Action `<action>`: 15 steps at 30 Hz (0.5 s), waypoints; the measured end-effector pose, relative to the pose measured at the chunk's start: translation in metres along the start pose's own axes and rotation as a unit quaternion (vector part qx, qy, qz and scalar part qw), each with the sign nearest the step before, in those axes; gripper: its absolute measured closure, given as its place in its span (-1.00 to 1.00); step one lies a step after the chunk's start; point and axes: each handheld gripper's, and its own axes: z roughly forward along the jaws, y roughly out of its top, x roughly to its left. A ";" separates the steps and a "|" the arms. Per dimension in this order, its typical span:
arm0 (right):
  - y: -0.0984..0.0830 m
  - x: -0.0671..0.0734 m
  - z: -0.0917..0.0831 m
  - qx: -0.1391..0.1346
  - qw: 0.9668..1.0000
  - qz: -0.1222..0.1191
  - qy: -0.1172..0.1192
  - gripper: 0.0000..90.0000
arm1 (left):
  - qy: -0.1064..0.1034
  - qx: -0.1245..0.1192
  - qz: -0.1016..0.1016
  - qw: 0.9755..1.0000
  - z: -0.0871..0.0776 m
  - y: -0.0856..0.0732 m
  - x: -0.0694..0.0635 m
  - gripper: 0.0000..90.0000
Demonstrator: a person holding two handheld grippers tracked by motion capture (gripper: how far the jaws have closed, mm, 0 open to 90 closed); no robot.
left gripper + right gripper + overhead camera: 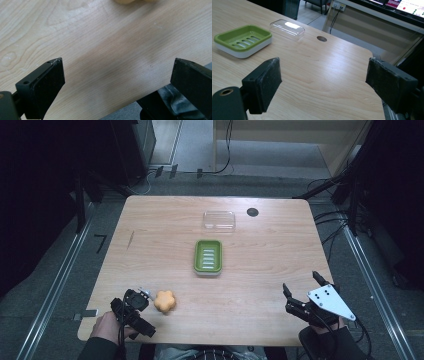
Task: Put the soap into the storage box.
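An orange flower-shaped soap point(165, 301) lies near the table's front left. My left gripper point(134, 312) sits just left of it, apart from it, held low over the wood. In the left gripper view its jaws point(117, 62) stand wide open over bare wood, with a blurred bit of the soap point(127, 1) at the top edge. A green soap dish point(208, 256) rests empty at the table's middle, and a clear lid point(219, 220) lies behind it. My right gripper point(300, 282) hovers at the front right, open and empty point(323, 62), facing the dish point(243, 40) and lid point(287, 29).
A dark round grommet point(252, 212) sits in the wooden table point(270, 245) near its back edge, right of the lid. The table's front edge lies close under both grippers. Cables and stand legs point(325, 187) lie on the floor around the table.
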 end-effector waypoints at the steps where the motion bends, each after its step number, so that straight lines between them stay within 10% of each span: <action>1: 0.000 0.000 0.000 0.000 1.000 0.000 0.000 -0.70 | 0.000 0.000 0.000 1.000 0.000 0.000 0.000 -1.00; 15: -0.001 -0.002 0.001 0.003 1.000 0.004 0.001 -0.70 | 0.004 -0.013 0.006 1.000 -0.001 0.006 -0.004 -1.00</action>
